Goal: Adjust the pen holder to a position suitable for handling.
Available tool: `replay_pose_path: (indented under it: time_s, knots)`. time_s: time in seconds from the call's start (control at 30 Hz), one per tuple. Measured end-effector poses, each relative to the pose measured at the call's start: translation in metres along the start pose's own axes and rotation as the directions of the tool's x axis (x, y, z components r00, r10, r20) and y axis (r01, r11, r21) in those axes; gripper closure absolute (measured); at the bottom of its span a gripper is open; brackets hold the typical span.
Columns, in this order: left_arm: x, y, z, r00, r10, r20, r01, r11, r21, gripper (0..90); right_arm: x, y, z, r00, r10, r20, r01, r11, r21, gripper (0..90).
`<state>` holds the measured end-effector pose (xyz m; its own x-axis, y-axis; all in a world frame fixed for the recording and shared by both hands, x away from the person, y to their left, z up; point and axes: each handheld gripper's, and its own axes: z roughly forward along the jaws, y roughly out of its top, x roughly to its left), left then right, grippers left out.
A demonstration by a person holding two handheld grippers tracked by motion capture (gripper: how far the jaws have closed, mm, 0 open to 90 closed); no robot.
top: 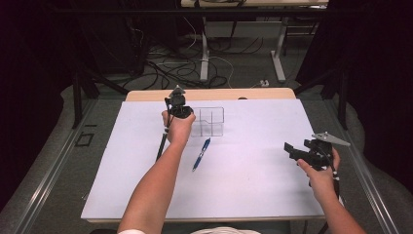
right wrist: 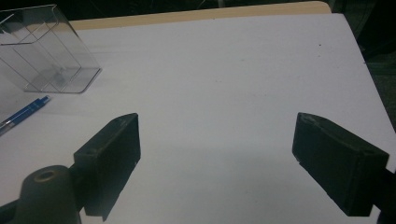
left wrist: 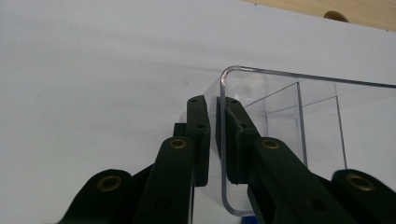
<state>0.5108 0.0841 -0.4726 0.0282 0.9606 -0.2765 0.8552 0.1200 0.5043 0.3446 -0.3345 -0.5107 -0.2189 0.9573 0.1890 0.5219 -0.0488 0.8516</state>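
The left gripper [left wrist: 214, 135] has its jaws clenched on the clear organizer's [left wrist: 280, 116] wall. At five o'clock, well apart, the right gripper [right wrist: 217, 154] hovers released above the tabletop [right wrist: 224, 70].

The high view looks from above the person's side, forward and down, and it takes in the whole white rectangular table sheet [top: 253, 180] and the floor with cables behind it. The left gripper view sits very near to the transparent plastic box with inner dividers [left wrist: 280, 121]; it looks along its own black jaws at one wall of this box. The right gripper view looks low across the table from the right side, toward the far edge, with more distance. All three views share the box [top: 208, 122] [right wrist: 46, 51]. The high view and the right gripper view share also the blue plastic pen [top: 201, 153] [right wrist: 23, 114].
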Motion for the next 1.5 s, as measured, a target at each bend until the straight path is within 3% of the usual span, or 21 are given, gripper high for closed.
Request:
replay_pose_path:
  time_s: [0.4, 0.87, 1.2, 1.47, 1.5]
  knots:
    - [0.007, 0.001, -0.002, 0.9979, -0.020, 0.062, 0.021, 0.9998, -0.008, 79.6, 0.000, 0.000, 0.001, 1.0000, 0.001, -0.002, -0.001, 1.000, -0.006, 14.7]
    - [0.010, -0.001, -0.011, 0.9946, -0.001, 0.103, 0.005, 0.9991, -0.043, 70.6, 0.000, 0.000, 0.000, 1.0000, -0.001, -0.002, 0.001, 1.000, -0.002, 14.7]
    - [0.013, -0.001, -0.024, 0.9933, 0.042, 0.108, -0.032, 0.9948, -0.097, 61.0, 0.001, 0.000, 0.000, 1.0000, 0.009, 0.003, -0.009, 1.000, -0.012, 14.7]
    - [0.012, -0.002, -0.032, 0.9875, 0.094, 0.126, -0.077, 0.9880, -0.134, 50.3, 0.000, 0.000, -0.001, 1.0000, -0.001, -0.001, 0.001, 1.000, -0.013, 14.7]
    - [0.013, -0.003, -0.034, 0.9853, 0.117, 0.124, -0.100, 0.9851, -0.141, 48.9, 0.000, 0.000, -0.001, 1.0000, 0.000, -0.001, 0.000, 1.000, -0.012, 14.7]
